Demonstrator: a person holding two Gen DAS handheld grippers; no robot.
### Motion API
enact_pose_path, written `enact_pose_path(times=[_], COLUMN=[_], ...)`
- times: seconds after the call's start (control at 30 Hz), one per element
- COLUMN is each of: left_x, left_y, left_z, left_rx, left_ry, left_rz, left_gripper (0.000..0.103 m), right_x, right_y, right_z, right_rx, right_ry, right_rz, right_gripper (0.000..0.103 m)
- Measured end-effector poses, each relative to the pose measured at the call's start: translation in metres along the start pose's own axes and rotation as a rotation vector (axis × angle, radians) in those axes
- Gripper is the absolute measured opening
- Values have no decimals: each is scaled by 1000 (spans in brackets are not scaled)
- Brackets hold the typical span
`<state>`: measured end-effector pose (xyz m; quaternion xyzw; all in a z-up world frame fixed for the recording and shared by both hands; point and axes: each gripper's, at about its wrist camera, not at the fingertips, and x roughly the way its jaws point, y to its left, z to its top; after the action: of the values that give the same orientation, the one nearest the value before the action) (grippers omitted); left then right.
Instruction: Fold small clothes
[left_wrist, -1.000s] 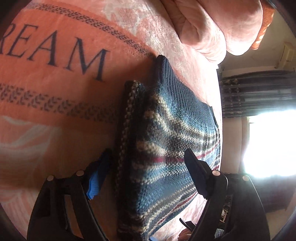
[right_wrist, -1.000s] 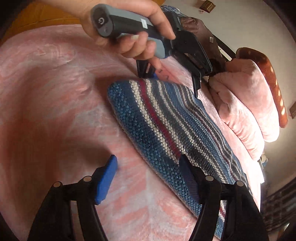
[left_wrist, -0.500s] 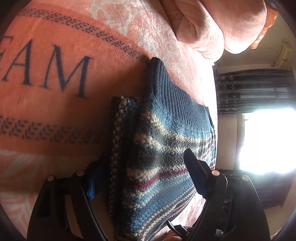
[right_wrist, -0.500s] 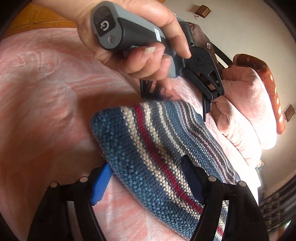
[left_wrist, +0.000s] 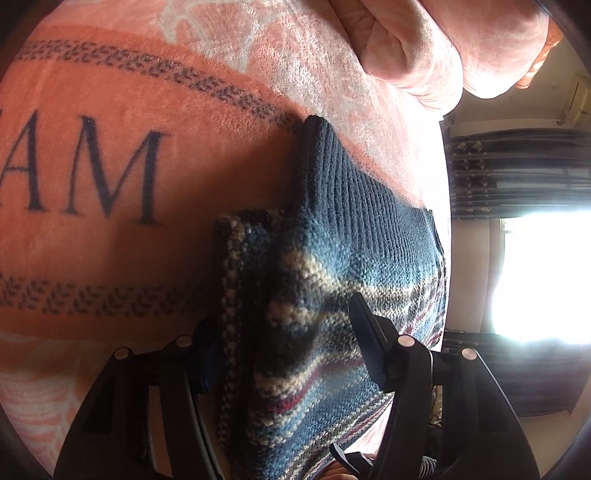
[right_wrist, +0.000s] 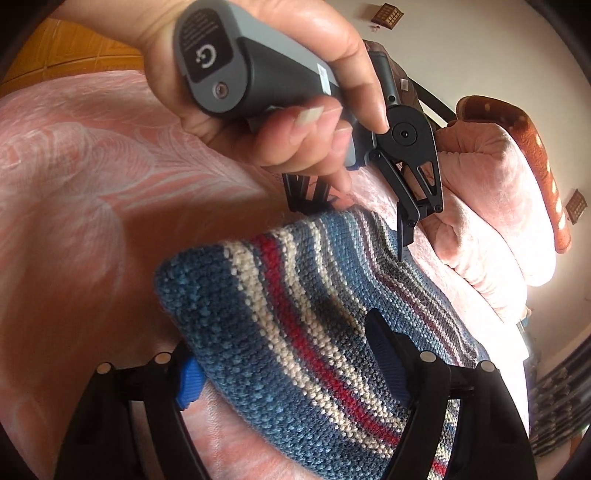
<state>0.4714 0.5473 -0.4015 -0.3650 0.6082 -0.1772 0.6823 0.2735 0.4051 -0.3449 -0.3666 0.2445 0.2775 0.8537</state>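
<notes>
A folded blue knit sweater (left_wrist: 351, 240) with cream and red stripes lies on a pink bed blanket (left_wrist: 110, 258). In the left wrist view my left gripper (left_wrist: 284, 321) straddles one end of it: the left pad sits against the folded edge and the right finger lies on top. The jaws stand apart, with thick knit bunched between them. In the right wrist view my right gripper (right_wrist: 280, 336) is open around the opposite end of the sweater (right_wrist: 295, 295), one finger low beside it and one on top. The left gripper (right_wrist: 354, 229), held by a hand (right_wrist: 295, 129), shows at the far end.
Pink pillows (left_wrist: 424, 48) are stacked at the head of the bed, also seen on the right as pillows (right_wrist: 498, 206) with an orange cushion (right_wrist: 528, 147). A bright window (left_wrist: 535, 277) and dark curtains (left_wrist: 517, 173) lie beyond the bed edge. The blanket (right_wrist: 74, 184) spreads to the left.
Both grippers have moved forward over the sweater's ends, so the knit now fills the gaps between their fingers. The left jaws have narrowed a little and the knit between them has creased.
</notes>
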Motion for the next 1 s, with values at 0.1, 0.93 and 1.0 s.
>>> enact_pose_path(times=[0.1,0.93,1.0], left_x=[0,-24,-28], left_y=[2,-91,-104], left_z=[2,7,6], left_rx=[-7,38,50], left_ry=[6,0,-5], left_rz=[23,144,152], left_gripper=[39,20,20], right_x=[3,-46,-53], right_y=[-1,-67,-78], right_z=[4,24,26], right_rx=[19,233,253], right_ry=[13,3,-9], right_rz=[12,96,95], right_gripper=[68,24,24])
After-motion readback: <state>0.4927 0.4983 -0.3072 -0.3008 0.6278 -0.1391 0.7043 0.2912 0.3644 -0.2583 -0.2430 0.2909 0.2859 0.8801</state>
